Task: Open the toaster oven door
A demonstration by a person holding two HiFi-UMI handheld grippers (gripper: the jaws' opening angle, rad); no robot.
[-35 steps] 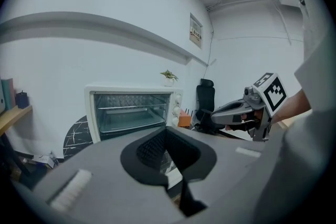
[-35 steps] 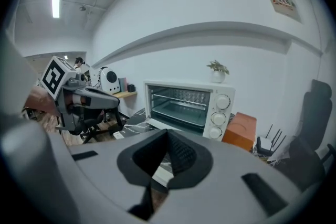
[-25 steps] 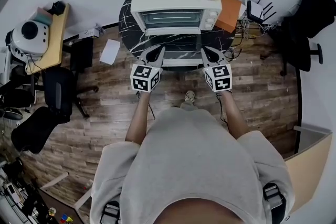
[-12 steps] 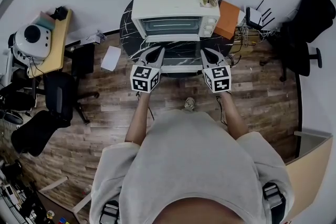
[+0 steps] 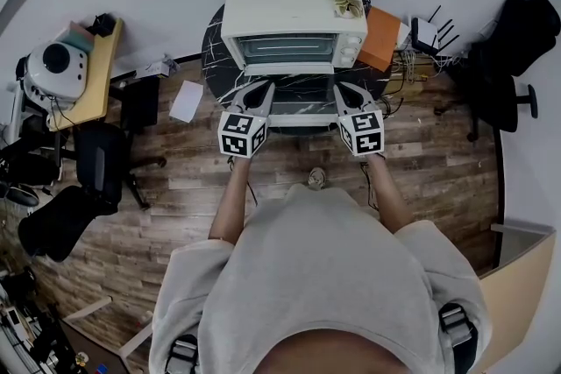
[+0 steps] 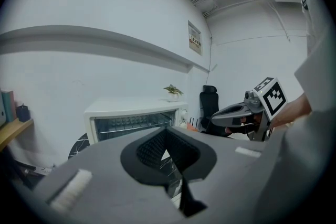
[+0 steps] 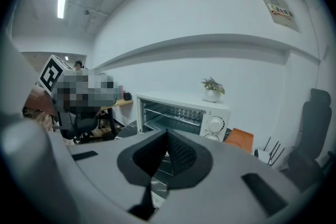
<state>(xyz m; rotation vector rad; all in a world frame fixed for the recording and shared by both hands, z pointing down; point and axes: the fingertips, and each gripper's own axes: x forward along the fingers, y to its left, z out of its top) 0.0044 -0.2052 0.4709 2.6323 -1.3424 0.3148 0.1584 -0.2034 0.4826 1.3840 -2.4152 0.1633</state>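
Two claws are held out side by side, each pinched together with nothing between its pads. The left claw points toward the left front of the white toaster oven, and the right claw toward its right front. Both tilt slightly downward, with their marker cubes facing up. The person's bare forearms reach straight forward from the body, roughly parallel. Between the claws lies the oven door, folded down open toward the person. The oven stands on a dark marbled round surface, with a small potted plant on its top right.
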